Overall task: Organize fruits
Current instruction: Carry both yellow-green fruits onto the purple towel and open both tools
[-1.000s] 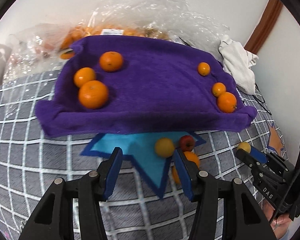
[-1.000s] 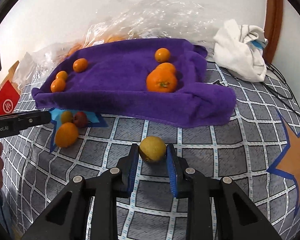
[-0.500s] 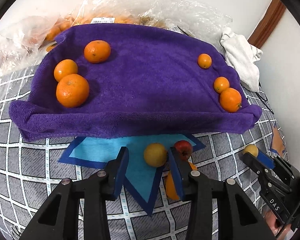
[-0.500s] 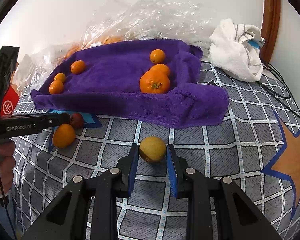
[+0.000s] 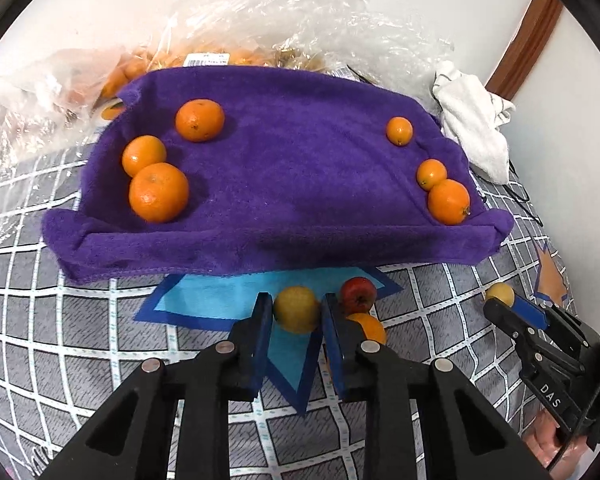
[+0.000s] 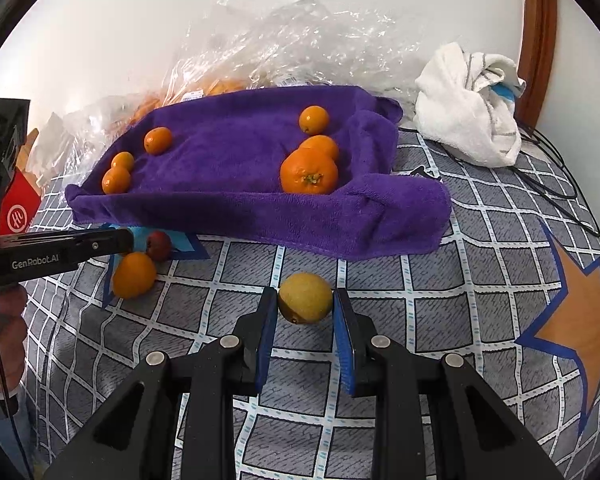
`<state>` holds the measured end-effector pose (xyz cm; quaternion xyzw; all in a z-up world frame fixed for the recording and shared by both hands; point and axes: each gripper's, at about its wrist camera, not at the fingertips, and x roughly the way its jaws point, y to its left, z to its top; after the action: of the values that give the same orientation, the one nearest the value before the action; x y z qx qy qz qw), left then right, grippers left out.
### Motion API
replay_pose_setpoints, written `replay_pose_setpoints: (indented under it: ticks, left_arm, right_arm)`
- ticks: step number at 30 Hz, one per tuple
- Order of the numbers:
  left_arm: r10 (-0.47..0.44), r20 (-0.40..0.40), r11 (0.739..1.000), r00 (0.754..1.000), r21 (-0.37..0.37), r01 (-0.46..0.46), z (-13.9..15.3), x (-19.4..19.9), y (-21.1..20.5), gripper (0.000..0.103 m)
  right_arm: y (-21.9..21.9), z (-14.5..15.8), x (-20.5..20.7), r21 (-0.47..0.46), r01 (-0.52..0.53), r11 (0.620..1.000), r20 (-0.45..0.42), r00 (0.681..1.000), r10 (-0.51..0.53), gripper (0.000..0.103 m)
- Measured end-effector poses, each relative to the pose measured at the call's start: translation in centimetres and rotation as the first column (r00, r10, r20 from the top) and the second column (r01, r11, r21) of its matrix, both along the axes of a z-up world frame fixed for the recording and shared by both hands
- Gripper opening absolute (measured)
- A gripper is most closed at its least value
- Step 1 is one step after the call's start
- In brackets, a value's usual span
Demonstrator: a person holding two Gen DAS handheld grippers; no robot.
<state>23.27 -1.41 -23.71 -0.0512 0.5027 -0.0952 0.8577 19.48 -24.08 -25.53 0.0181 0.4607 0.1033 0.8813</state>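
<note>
A purple towel (image 5: 292, 176) lies on the checked bedspread with several oranges on it: some at its left (image 5: 158, 191), some at its right (image 5: 449, 201). My left gripper (image 5: 296, 310) is shut on a yellow fruit (image 5: 296, 309) just in front of the towel. A red fruit (image 5: 358, 294) and an orange (image 5: 367, 327) lie beside its right finger. My right gripper (image 6: 305, 300) is shut on another yellow fruit (image 6: 305, 297) on the bedspread, in front of the towel (image 6: 240, 184). It also shows in the left wrist view (image 5: 500, 294).
Clear plastic bags of oranges (image 5: 204, 60) lie behind the towel against the wall. A crumpled white cloth (image 6: 468, 104) sits at the back right with a black cable (image 6: 560, 188). A red box (image 6: 18, 208) stands at the left. The left gripper's finger (image 6: 64, 250) reaches in from the left.
My left gripper has moved forward and closed its fingers on the yellow fruit. My right gripper has stayed shut on its yellow fruit, almost still.
</note>
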Motion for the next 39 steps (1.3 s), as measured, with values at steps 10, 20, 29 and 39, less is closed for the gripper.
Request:
replay_pose_setpoints:
  ticks: [10, 20, 29, 39]
  left_arm:
    - [0.042, 0.045, 0.999, 0.998, -0.002, -0.042, 2.2, -1.6, 2.0, 0.024]
    - [0.084, 0.086, 0.996, 0.993, -0.026, -0.082, 4.6, -2.7, 4.1, 0.024]
    - [0.119, 0.124, 0.993, 0.985, -0.043, -0.114, 6.7, -2.7, 5.7, 0.024]
    - [0.157, 0.140, 0.987, 0.978, -0.055, -0.151, 7.7, -1.3, 7.4, 0.024]
  right_arm:
    - [0.0, 1.3, -0.2, 0.005, 0.007, 1.000, 0.023, 1.000, -0.007, 0.028]
    - [1.2, 3.3, -0.6, 0.001, -0.019, 1.000, 0.071, 0.997, 0.019, 0.028]
    - [1.9, 4.7, 0.4, 0.007, -0.027, 1.000, 0.100, 0.995, 0.026, 0.028]
    - [1.8, 5.7, 3.4, -0.004, -0.021, 1.000, 0.130, 0.991, 0.021, 0.028]
